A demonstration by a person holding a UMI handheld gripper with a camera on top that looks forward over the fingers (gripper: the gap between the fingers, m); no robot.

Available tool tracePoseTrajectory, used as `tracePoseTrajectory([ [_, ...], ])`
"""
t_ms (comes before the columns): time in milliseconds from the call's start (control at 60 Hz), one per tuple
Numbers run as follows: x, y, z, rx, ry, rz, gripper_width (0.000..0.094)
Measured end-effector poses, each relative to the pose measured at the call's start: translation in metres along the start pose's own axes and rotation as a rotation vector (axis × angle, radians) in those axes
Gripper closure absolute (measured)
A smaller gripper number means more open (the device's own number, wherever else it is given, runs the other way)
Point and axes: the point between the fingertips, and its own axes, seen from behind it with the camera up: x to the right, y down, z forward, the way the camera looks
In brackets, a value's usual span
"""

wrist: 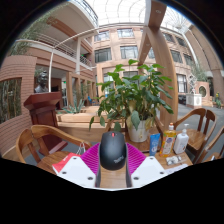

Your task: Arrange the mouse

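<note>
**Mouse held between gripper fingers**

The gripper (112,165) is partly closed, its pink pads (93,158) pressing both flanks of the black mouse (112,150). The mouse sits upright between the fingers, over the wooden table (50,160). Beyond it stand a potted plant (133,98) and two bottles (175,140), apart from the claw.

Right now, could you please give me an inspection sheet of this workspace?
Surface: wooden table, bare patch between the fingers.
Job's things: black mouse between the tool's fingers; contact at its sides cannot be told.
Clutter: potted plant beyond the mouse; bottles beside the plant; red item near one finger.
Tool: white fingers with pink pads either side of the mouse.
Cables: nothing seen.
Surroundings: wooden chairs, brick building through large windows.
</note>
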Motion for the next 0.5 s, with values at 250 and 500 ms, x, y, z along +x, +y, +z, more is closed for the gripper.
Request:
tracePoseTrajectory([
  [250, 0.202, 0.093, 0.009, -0.185, 0.204, -0.019, 0.0596],
  [500, 0.281, 0.231, 0.013, -0.479, 0.303, 0.003, 0.0566],
])
